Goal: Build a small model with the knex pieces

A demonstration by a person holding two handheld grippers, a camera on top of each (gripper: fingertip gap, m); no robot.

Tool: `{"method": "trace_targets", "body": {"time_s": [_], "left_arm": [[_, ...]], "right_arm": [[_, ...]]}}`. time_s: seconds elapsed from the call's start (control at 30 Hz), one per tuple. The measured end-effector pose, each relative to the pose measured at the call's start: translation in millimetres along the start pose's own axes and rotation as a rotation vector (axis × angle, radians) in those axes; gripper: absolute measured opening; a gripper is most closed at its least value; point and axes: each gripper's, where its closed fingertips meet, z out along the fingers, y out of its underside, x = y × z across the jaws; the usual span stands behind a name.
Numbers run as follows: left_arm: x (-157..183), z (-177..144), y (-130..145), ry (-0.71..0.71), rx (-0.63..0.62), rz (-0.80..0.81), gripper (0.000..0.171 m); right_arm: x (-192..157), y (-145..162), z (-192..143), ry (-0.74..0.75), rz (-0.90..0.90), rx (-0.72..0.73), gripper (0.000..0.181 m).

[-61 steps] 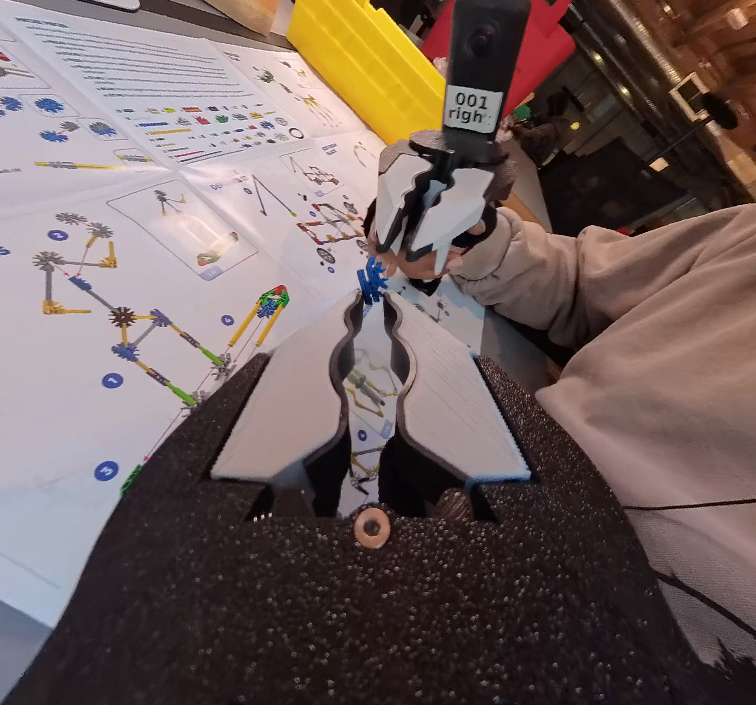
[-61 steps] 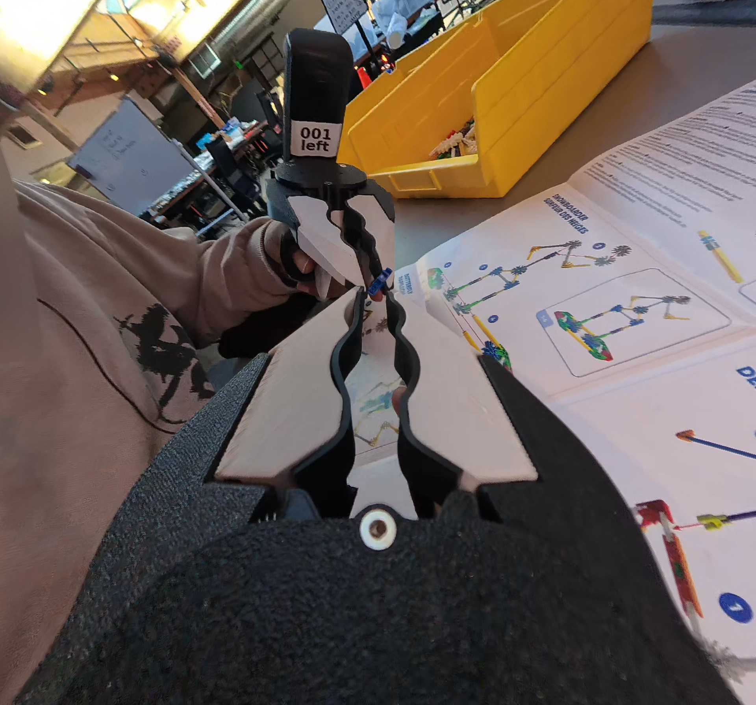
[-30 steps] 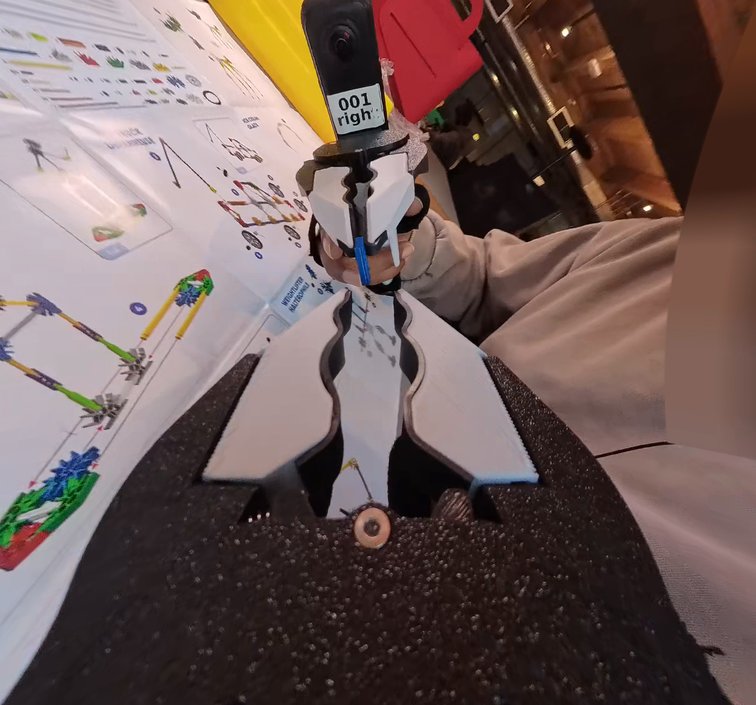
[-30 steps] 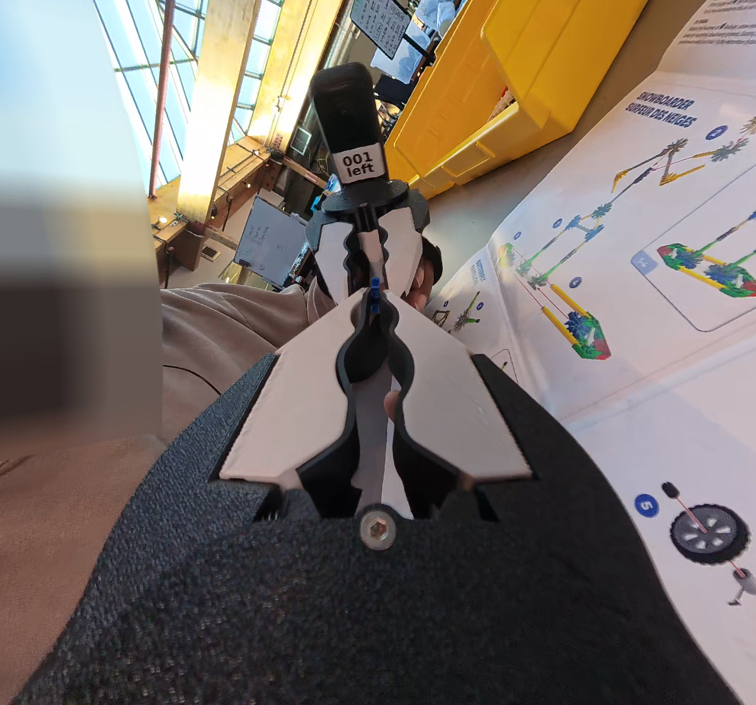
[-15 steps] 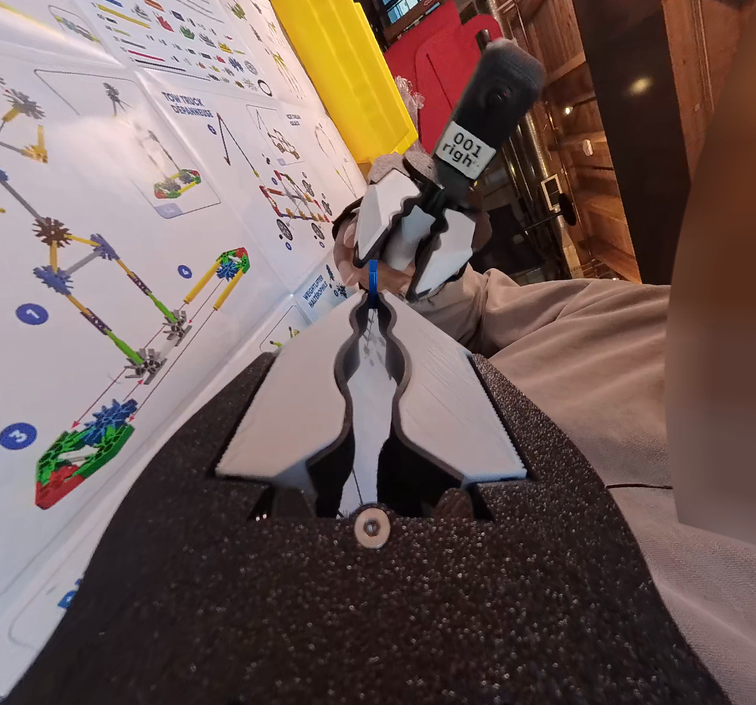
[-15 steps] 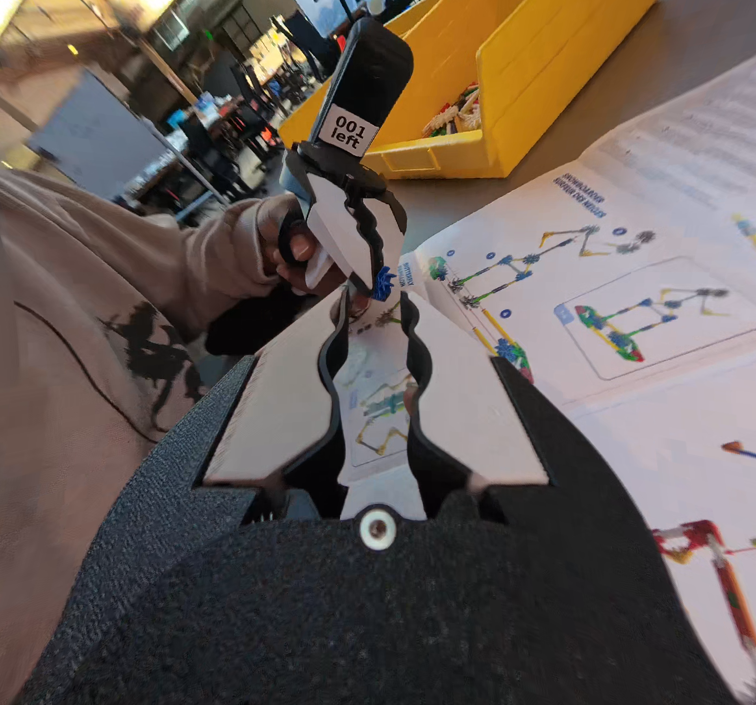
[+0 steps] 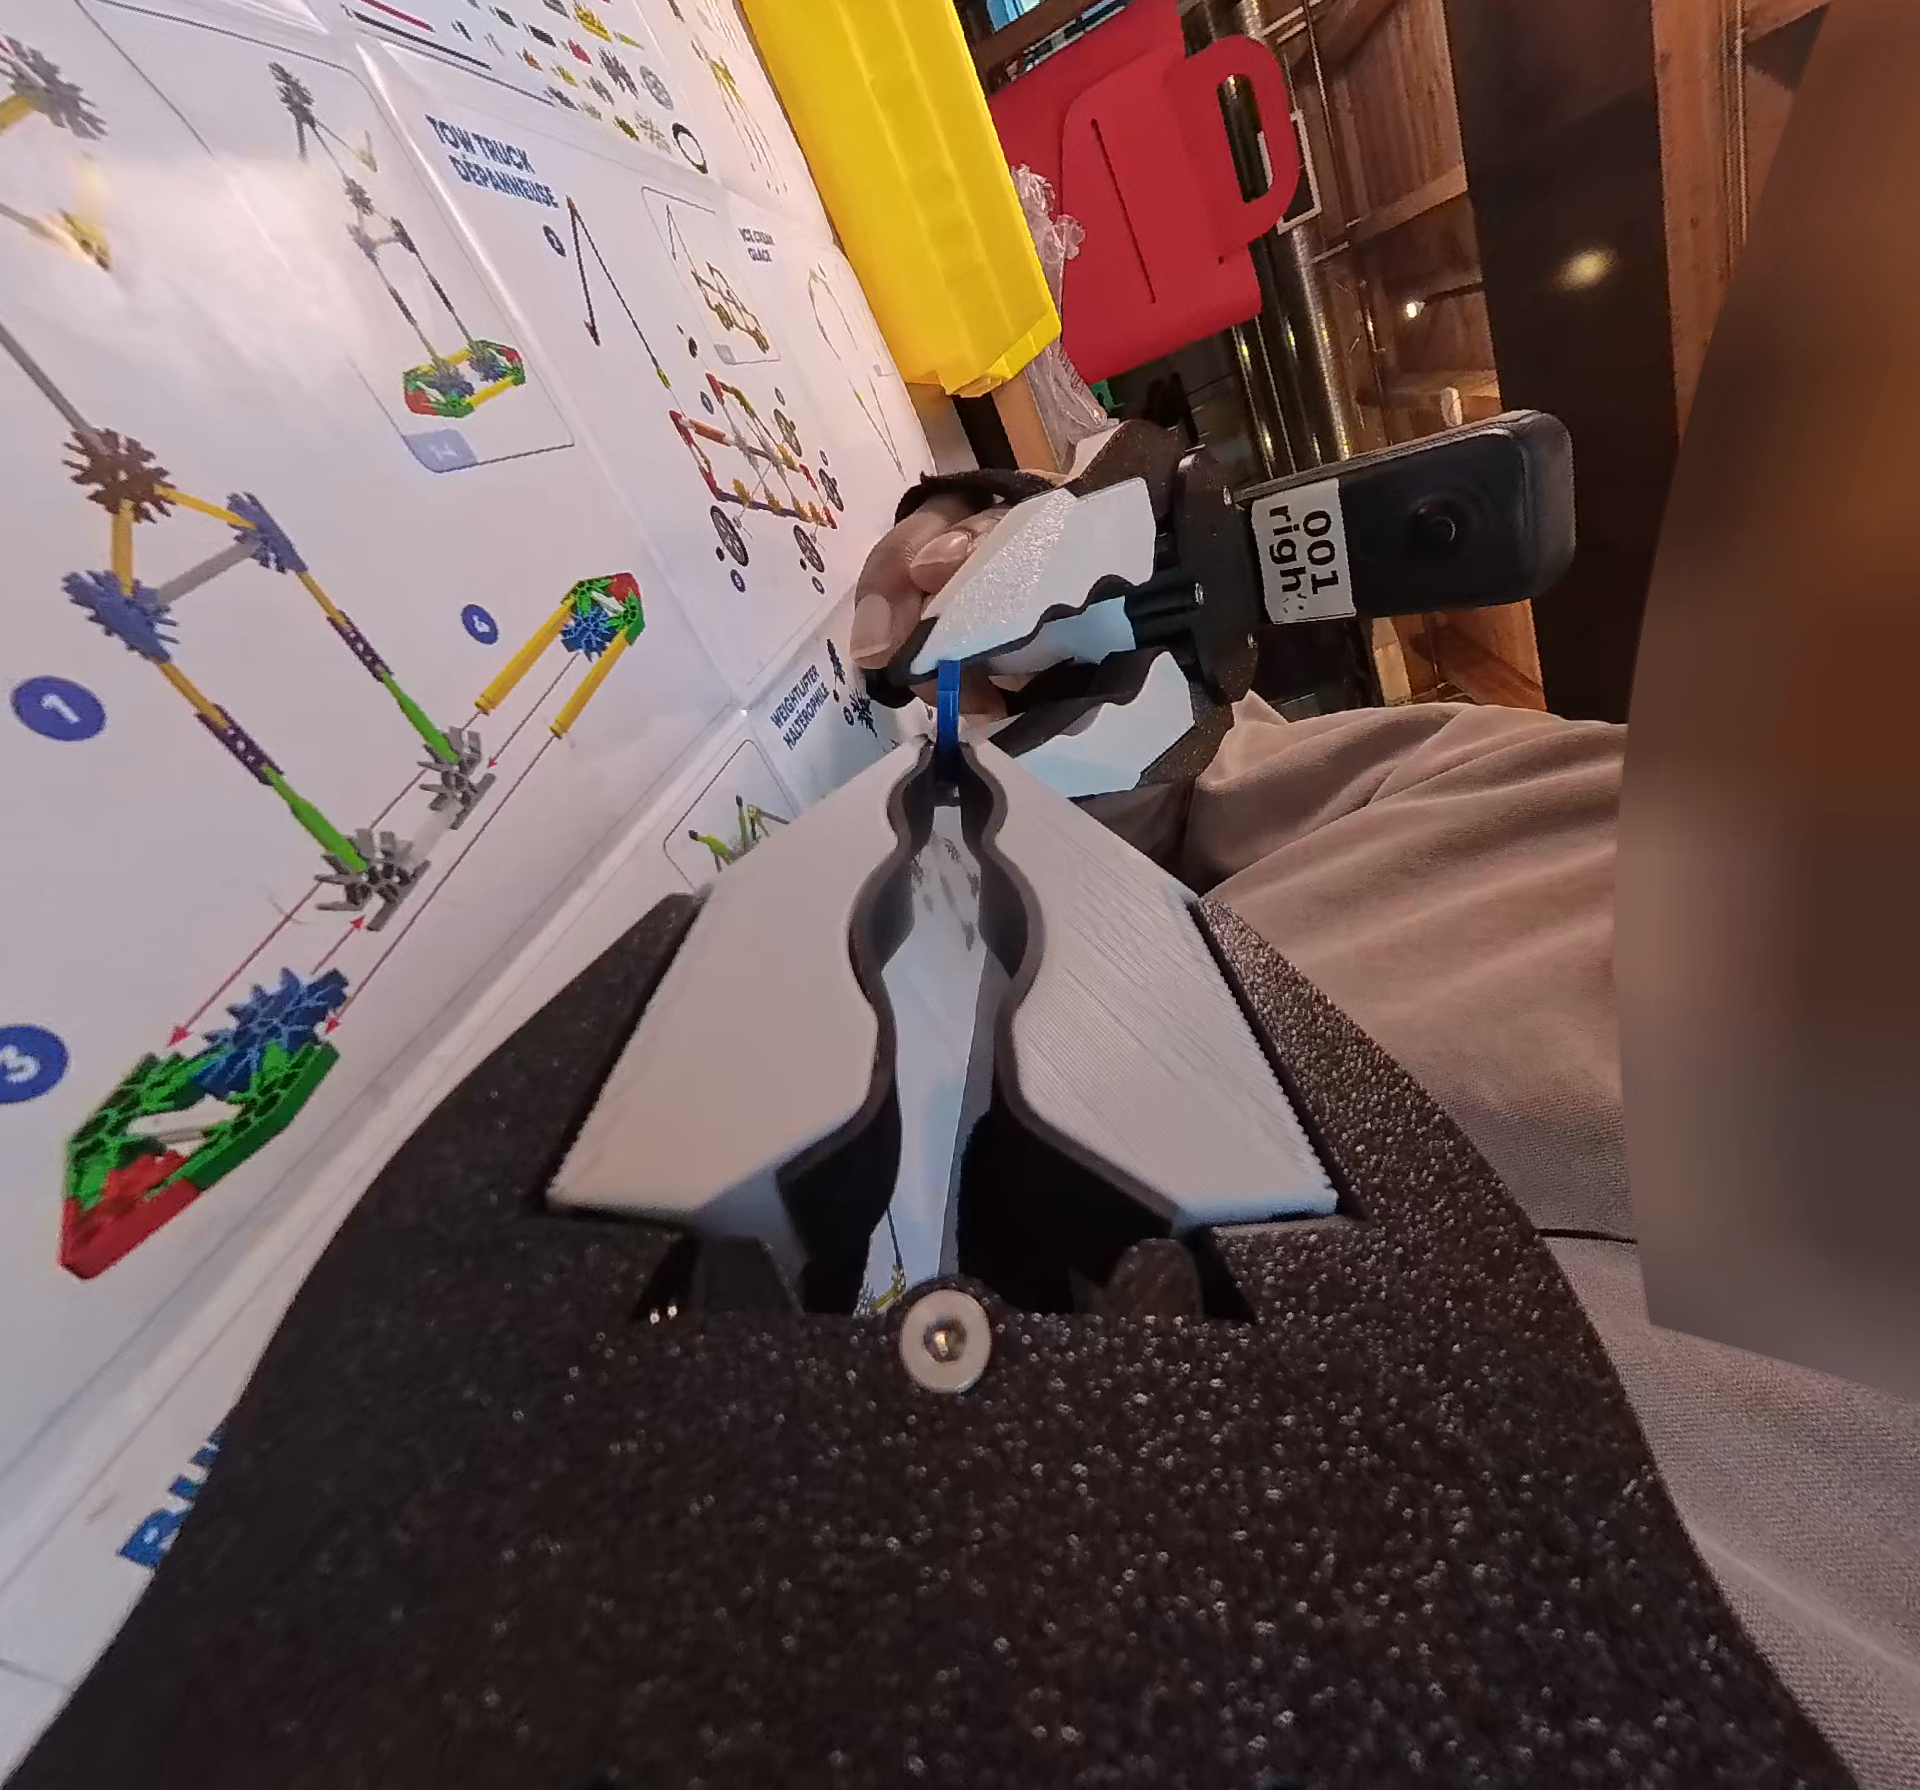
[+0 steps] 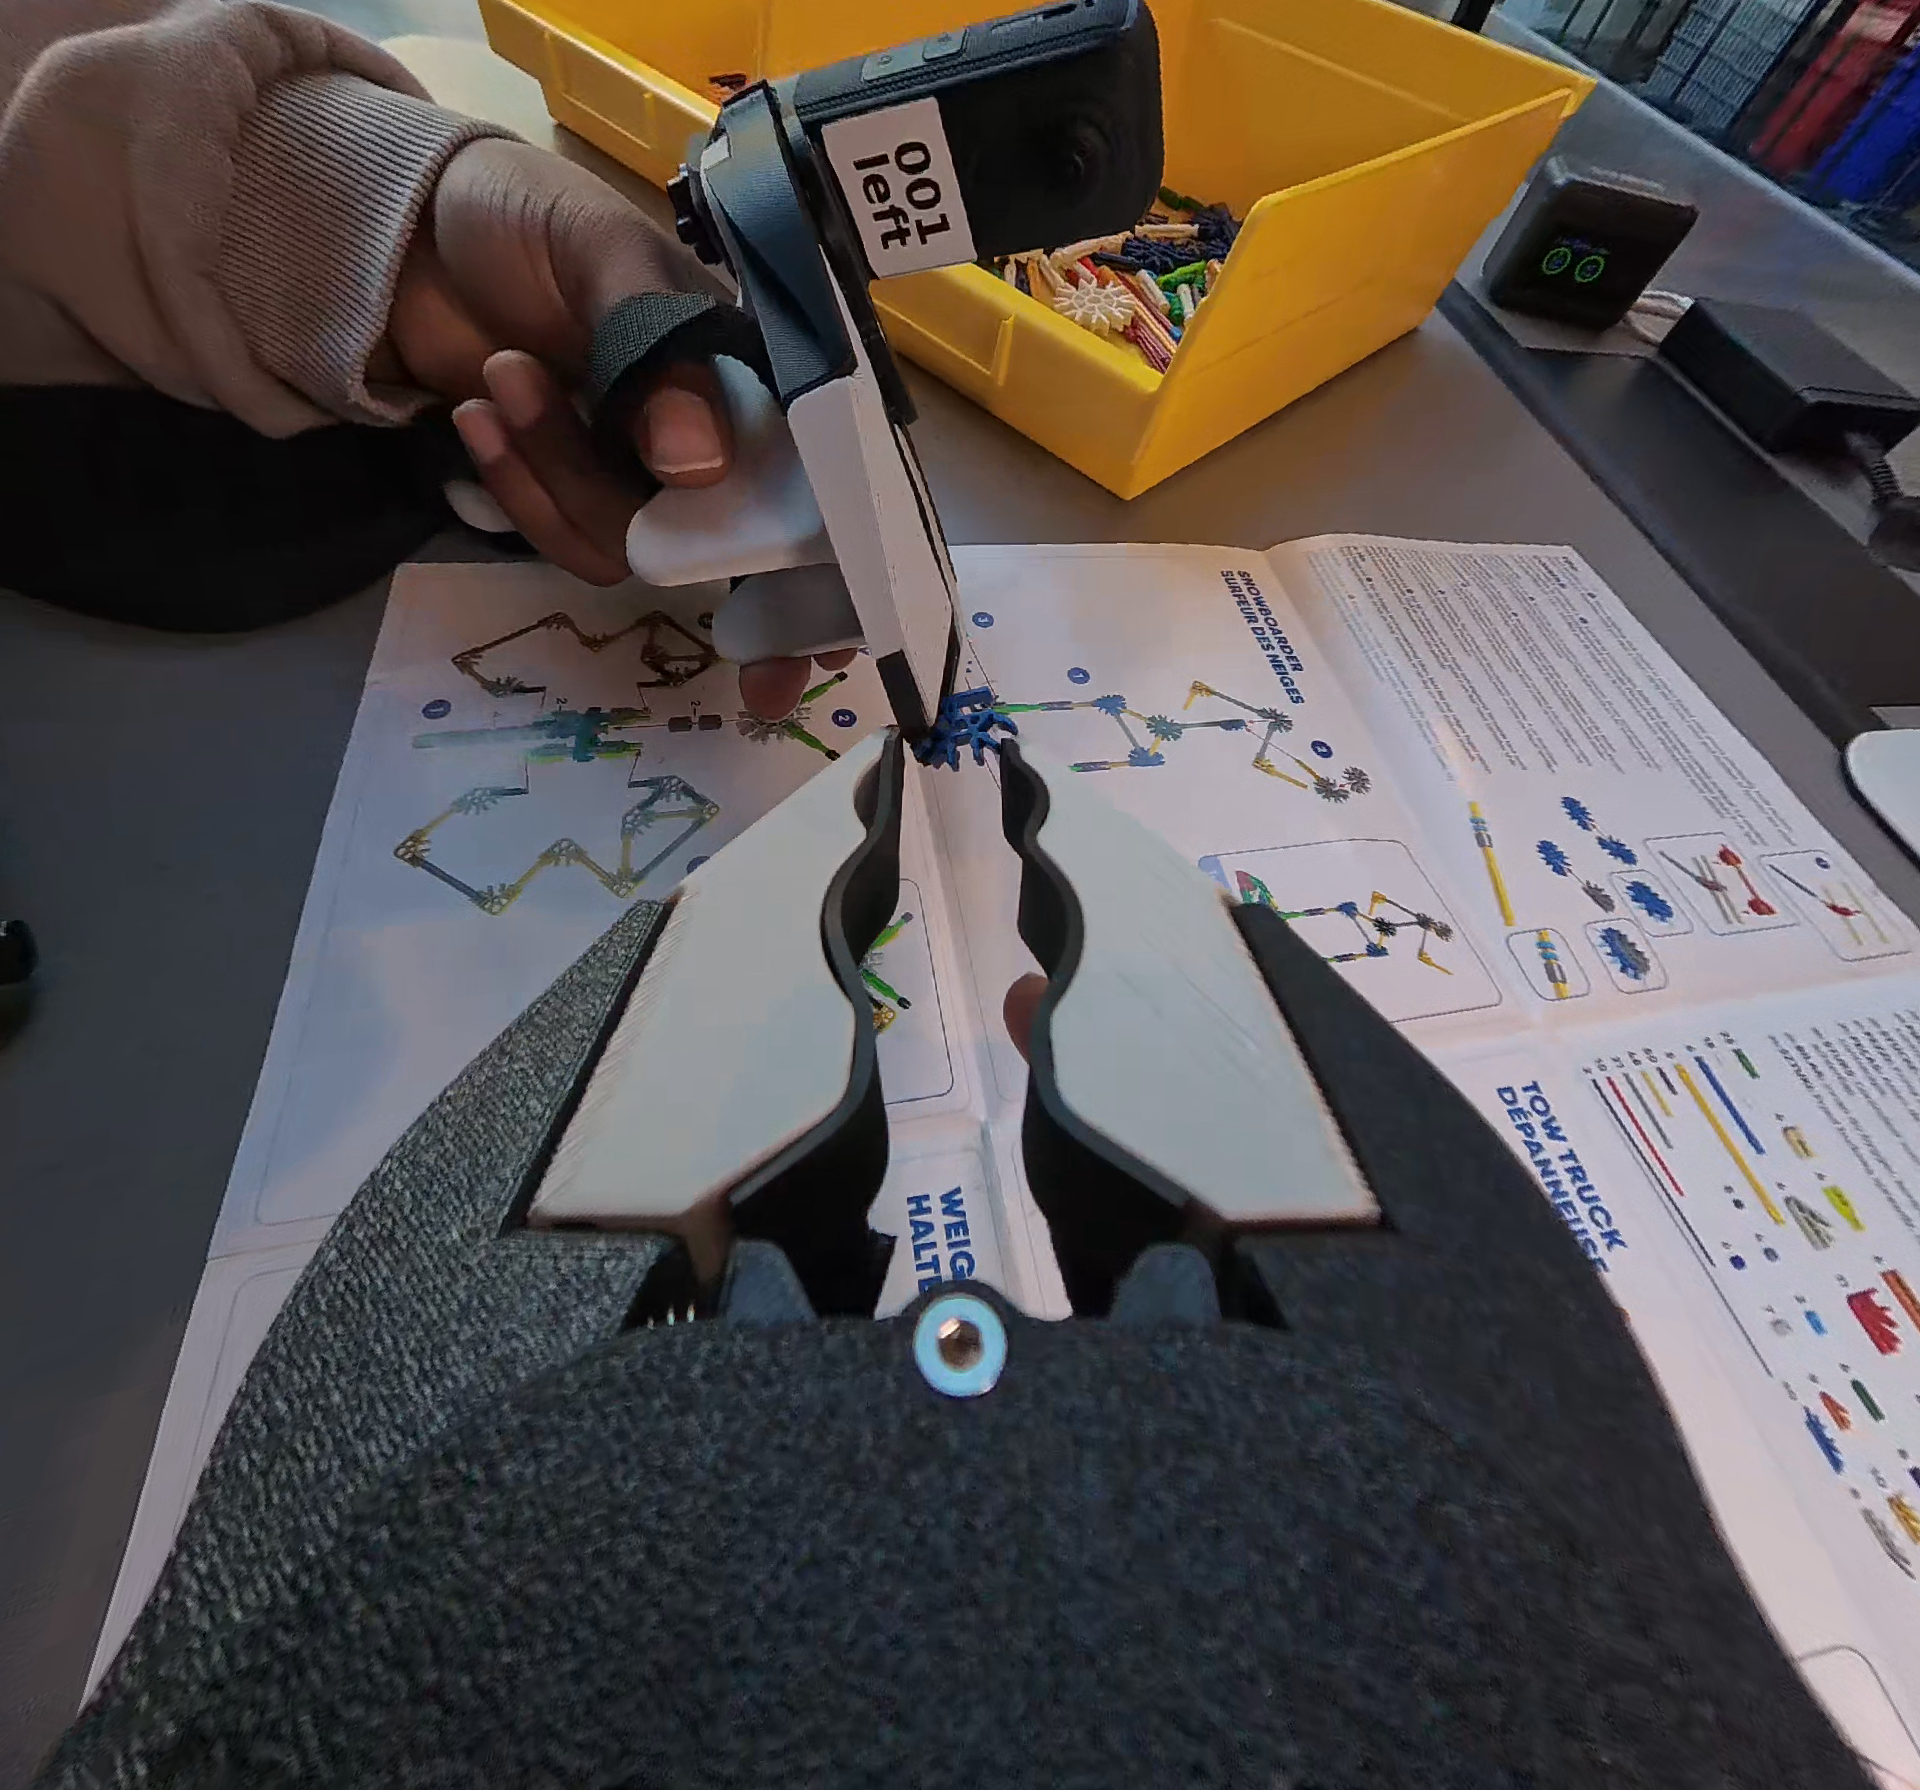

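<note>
A small blue snowflake-shaped connector [image 8: 966,724] is held above a printed instruction sheet [image 8: 1351,701]. My left gripper [image 7: 943,753] is shut on it, and the piece shows edge-on [image 7: 945,712] at its tips. In the right wrist view the left gripper [image 8: 920,722] comes down from the upper left, held by a person's hand [image 8: 540,369]. My right gripper [image 8: 951,758] is open, with its fingertips just below and to either side of the connector. In the left wrist view the right gripper [image 7: 956,691] lies on its side right at the connector.
A yellow bin [image 8: 1299,182] with several loose coloured rods and connectors [image 8: 1122,286] stands behind the sheet; it also shows in the left wrist view [image 7: 883,78]. A black device with a green display [image 8: 1579,244] and a black power brick [image 8: 1787,369] sit at the right. Less than 4 cm separates the two grippers' tips.
The blue connector passed from the right gripper to the left: the left jaws shut on it and the right jaws opened. Both grippers have rolled and now point lower toward the sheet.
</note>
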Motion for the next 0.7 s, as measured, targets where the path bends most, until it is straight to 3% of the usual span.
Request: {"method": "trace_targets", "body": {"time_s": [0.13,0.23,0.47,0.57,0.7], "left_arm": [[-1.0,-0.1,-1.0,-0.014,0.003,0.013,0.004],[-4.4,-5.1,-2.6,-0.1,-0.015,0.116,0.012],[-40.2,-51.5,-27.7,-0.622,-0.045,0.544,0.02],[-59.7,-72.9,-33.5,-0.778,-0.071,0.594,0.022],[-76.1,-87.7,-33.0,-0.881,-0.114,0.611,0.026]], "right_arm": [[0.3,1.4,0.7,-0.038,0.051,-0.006,0.016],[4.2,4.1,1.4,-0.064,0.122,-0.021,0.016],[24.1,30.5,14.1,-0.081,0.208,-0.191,0.016],[28.6,34.8,25.9,-0.099,0.187,-0.251,0.016],[36.0,37.7,42.1,-0.116,0.124,-0.326,0.016]]}}
